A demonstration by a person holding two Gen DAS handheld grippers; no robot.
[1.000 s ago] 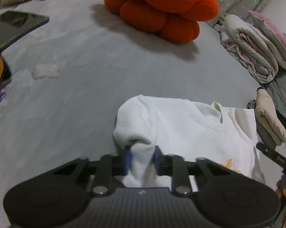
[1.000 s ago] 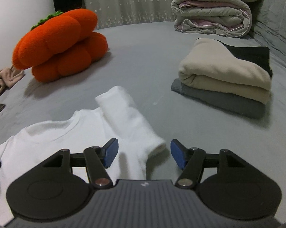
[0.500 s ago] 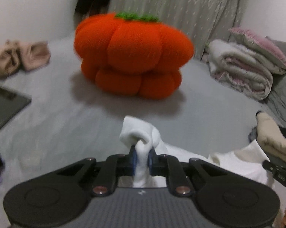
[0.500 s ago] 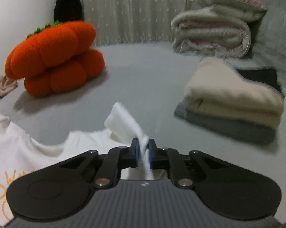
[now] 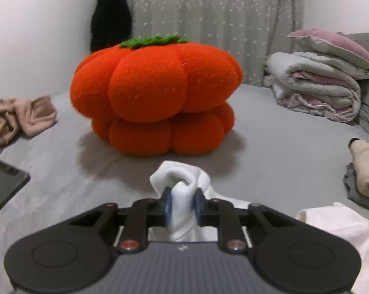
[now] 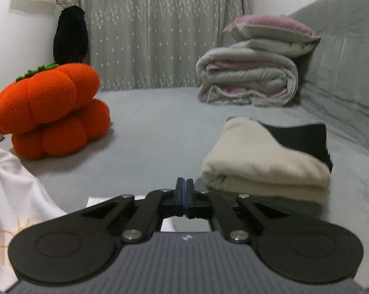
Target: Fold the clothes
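My left gripper [image 5: 182, 207] is shut on a bunched sleeve of the white T-shirt [image 5: 182, 183] and holds it up above the grey bed. More of the shirt hangs at the lower right of the left wrist view. My right gripper [image 6: 185, 193] has its jaws pressed together. No cloth shows between the tips; a bit of white cloth shows below the fingers. The white T-shirt [image 6: 15, 196], with orange print, hangs at the left of the right wrist view.
An orange pumpkin cushion [image 5: 155, 95] sits ahead on the grey bed [image 5: 282, 147]. A folded stack of beige, black and grey clothes [image 6: 265, 164] lies to the right. A rolled quilt with a pillow [image 6: 250, 78] is at the back. Beige clothes [image 5: 20, 117] and a dark tablet [image 5: 3, 186] lie left.
Both grippers rose from the bed, lifting the white T-shirt. The right gripper, open one second ago, shut on the sleeve; the sleeve no longer shows between its tips.
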